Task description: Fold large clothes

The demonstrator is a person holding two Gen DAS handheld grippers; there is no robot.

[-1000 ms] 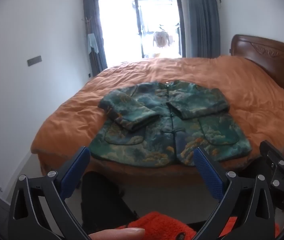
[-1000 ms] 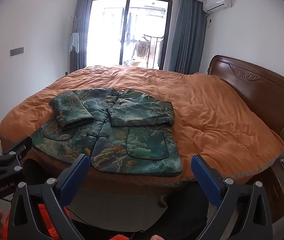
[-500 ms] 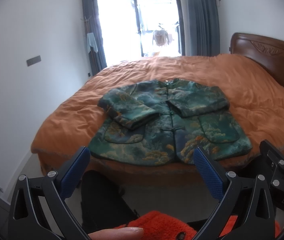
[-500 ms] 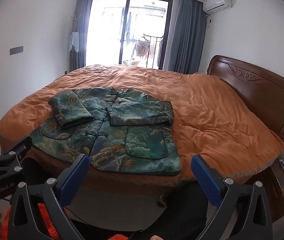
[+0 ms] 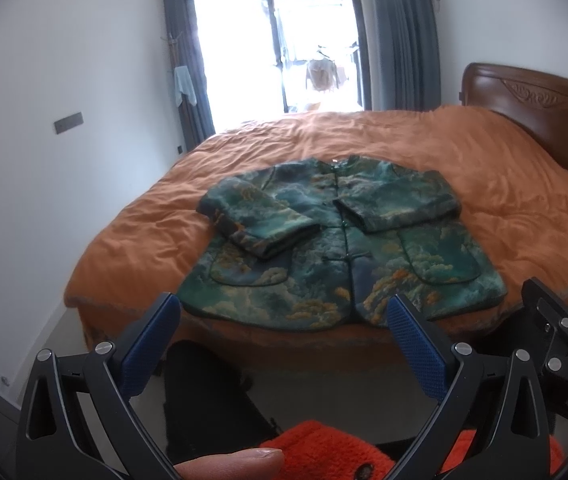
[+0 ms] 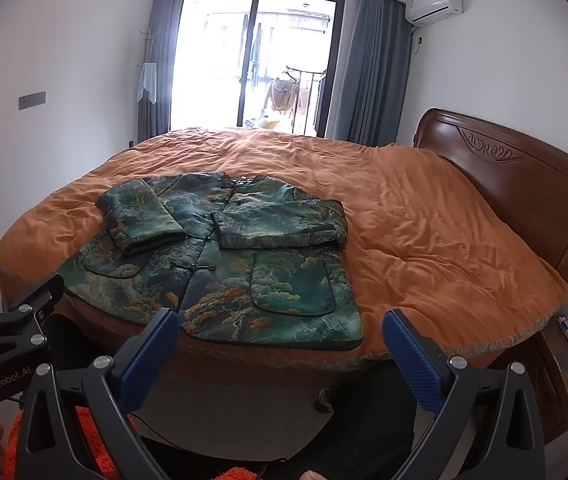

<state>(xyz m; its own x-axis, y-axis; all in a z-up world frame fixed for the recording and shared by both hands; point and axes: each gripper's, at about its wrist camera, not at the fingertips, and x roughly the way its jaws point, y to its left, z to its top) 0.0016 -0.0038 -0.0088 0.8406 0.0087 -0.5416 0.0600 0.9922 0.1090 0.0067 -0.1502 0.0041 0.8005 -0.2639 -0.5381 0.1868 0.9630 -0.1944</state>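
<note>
**Grippers drifting closer, jacket still untouched**

Compared with a second ago, both views sit slightly nearer the bed (image 6: 424, 220), so I'd guess the hem fold comes next. Left gripper (image 5: 284, 344) and right gripper (image 6: 280, 344) are spread wide, holding nothing. The green jacket (image 6: 220, 256) lies flat near the bed's front edge, sleeves folded in. Bright window (image 6: 256, 60) behind, wooden headboard (image 6: 504, 184) to the right.

Daylight enters through the window (image 5: 280, 48) at upper centre of both frames and overexposes the glass. Foreground is dim. Left view shows mild blur. Fisheye distortion curves the walls; corners are vignetted black.
</note>
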